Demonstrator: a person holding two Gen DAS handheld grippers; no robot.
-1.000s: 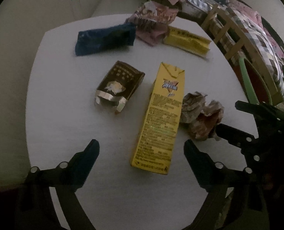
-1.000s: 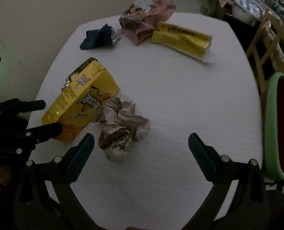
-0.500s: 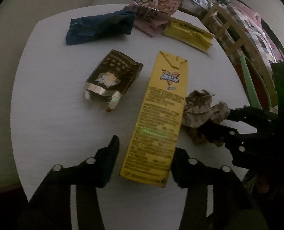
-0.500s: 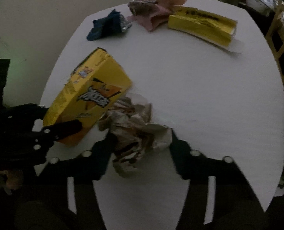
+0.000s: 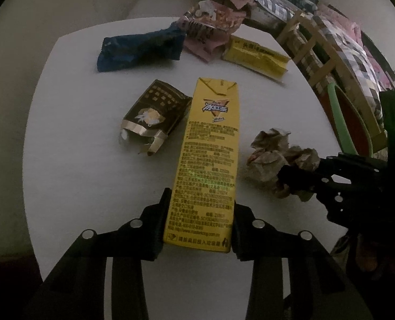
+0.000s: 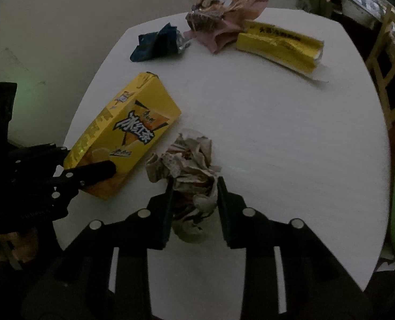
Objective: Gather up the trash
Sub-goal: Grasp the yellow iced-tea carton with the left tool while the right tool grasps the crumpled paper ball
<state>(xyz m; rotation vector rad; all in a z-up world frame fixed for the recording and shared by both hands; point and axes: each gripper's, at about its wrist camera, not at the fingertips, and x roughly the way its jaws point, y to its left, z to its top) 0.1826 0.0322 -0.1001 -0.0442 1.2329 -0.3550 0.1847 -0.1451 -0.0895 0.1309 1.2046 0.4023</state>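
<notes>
Both grippers clamped on trash, white surface (image 5: 77, 160).
Left gripper (image 5: 197, 221) jaws, just closing, pinch yellow tea carton (image 5: 210, 154); right gripper (image 6: 194, 205) jaws, likewise closing, squeeze crumpled paper wad (image 6: 186, 165).

Both wrist views were dim and underexposed, with a grey, faintly grainy cast. The white table (image 5: 72, 160) was the brightest surface, evenly and softly lit, with no glare and only weak, diffuse shadows beside the litter. A faint green glow tinged the wall (image 6: 34, 80) at the left of the right wrist view, and a small green speck lay on the yellow carton (image 5: 208, 160). Fisheye distortion bowed the table's rim, and black vignetting filled the corners. The dark gripper bodies sank into near-black with little detail. Fine print on the carton stayed readable near the centre; the clutter at the far edges was soft.
</notes>
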